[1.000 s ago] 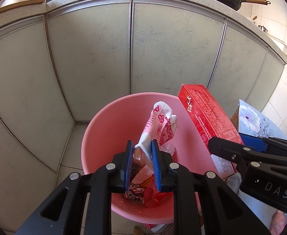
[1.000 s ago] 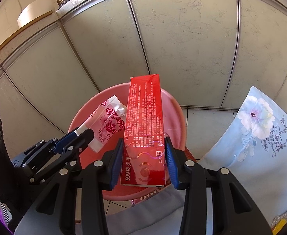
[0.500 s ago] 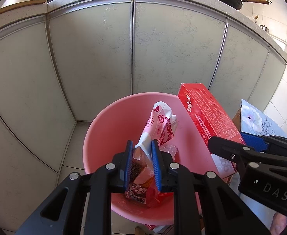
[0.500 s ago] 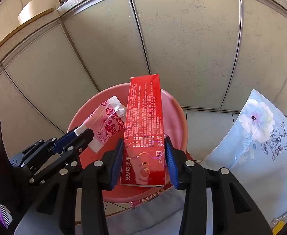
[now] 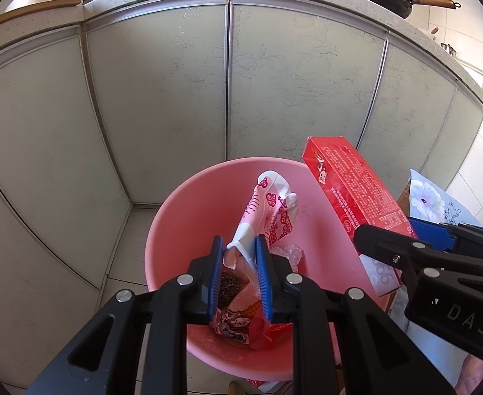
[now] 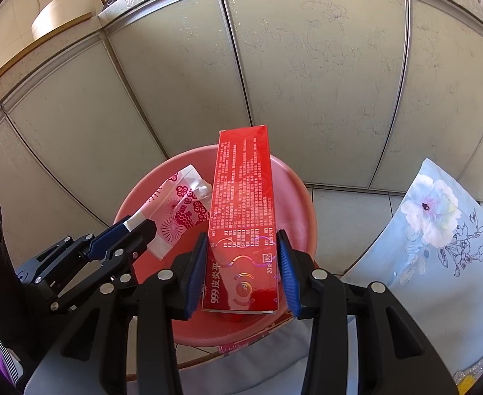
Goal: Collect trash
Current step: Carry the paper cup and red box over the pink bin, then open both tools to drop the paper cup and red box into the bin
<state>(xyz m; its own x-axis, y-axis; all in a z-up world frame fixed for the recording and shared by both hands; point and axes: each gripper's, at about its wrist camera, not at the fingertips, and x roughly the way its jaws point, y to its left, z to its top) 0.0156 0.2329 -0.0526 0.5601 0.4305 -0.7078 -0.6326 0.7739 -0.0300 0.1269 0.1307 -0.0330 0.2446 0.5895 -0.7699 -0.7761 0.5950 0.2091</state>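
Kitchen cabinet doors (image 5: 162, 105) behind pink bin (image 5: 175, 230); left gripper (image 5: 240, 256) pinches patterned wrapper (image 5: 267, 210), right gripper (image 6: 241, 263) clamps red box (image 6: 241, 204), both over the bin, so spread jaws fully and drop clear of the rim.

Pink bin (image 5: 175, 230); red box (image 6: 241, 217) with white print; white-and-pink wrapper (image 5: 267, 210) bearing red floral motifs; pale blue cloth (image 6: 439, 247) with flower pattern.
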